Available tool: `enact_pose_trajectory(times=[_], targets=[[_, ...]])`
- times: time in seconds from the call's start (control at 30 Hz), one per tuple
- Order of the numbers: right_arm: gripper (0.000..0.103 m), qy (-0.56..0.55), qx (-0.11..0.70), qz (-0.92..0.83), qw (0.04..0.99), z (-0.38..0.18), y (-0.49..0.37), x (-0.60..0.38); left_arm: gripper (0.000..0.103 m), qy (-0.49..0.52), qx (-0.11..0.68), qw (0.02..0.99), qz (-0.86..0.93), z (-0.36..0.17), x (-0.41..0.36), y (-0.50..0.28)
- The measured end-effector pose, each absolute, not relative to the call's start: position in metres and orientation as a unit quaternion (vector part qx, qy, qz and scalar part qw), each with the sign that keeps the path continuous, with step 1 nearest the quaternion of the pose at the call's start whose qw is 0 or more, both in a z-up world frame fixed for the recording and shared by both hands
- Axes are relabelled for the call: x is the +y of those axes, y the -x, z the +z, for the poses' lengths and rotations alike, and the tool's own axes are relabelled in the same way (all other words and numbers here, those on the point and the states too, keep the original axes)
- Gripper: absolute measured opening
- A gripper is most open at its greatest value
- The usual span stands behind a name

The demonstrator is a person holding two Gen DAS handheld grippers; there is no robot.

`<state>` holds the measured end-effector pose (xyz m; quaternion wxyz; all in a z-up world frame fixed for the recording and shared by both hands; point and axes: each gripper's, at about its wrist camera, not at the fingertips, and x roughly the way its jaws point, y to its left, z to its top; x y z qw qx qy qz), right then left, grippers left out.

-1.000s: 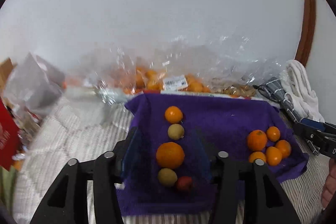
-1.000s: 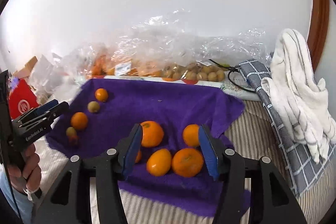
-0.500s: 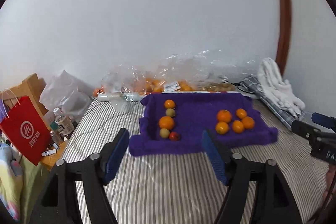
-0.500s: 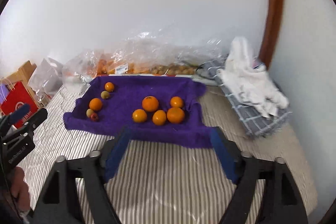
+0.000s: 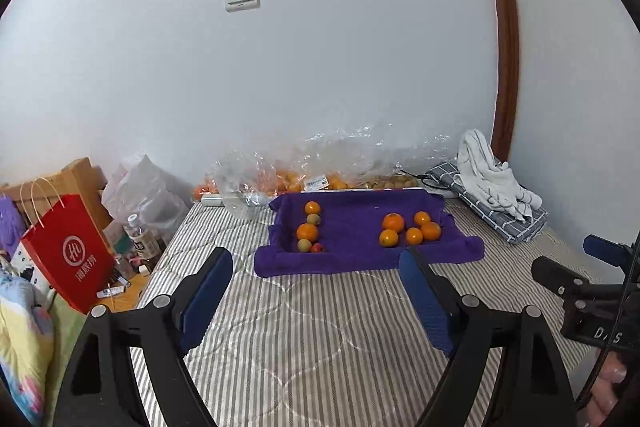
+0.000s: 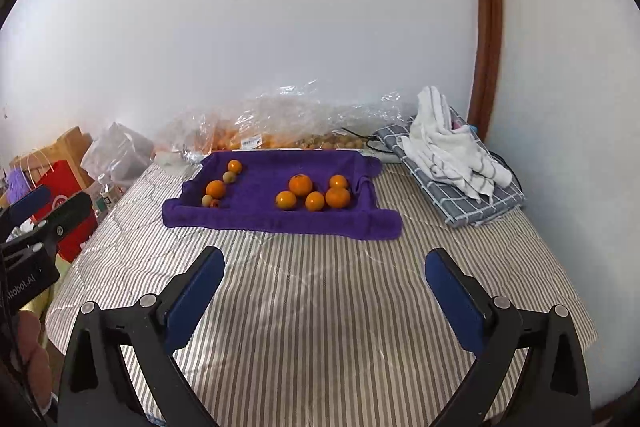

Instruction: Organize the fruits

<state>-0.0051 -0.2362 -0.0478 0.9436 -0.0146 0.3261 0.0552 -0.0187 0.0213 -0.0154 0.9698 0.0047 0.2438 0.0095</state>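
Gripper jaws opening emptily; only the right view shows pink item (image 6: 460,126).

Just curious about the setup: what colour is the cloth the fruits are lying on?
Purple. The cloth shows best in the right wrist view.

Both grippers' (image 5: 316,271) (image 6: 324,273) jaws opening, apparently empty

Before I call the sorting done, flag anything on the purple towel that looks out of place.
One oddity: a small red fruit sits off the line at the near end of the left column of oranges and greenish fruits. The five-orange cluster looks tidy on the purple towel.
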Motion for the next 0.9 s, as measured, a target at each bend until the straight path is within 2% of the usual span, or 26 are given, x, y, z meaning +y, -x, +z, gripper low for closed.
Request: enact_pose_trajectory(times=[0.9], targets=[[0.100, 0.019, 0.307, 0.033, 0.951, -0.039, 0.028, -0.246, 0.085, 0.007, 0.256, 0.966, 0.015, -0.029, 0.024, 0.030]])
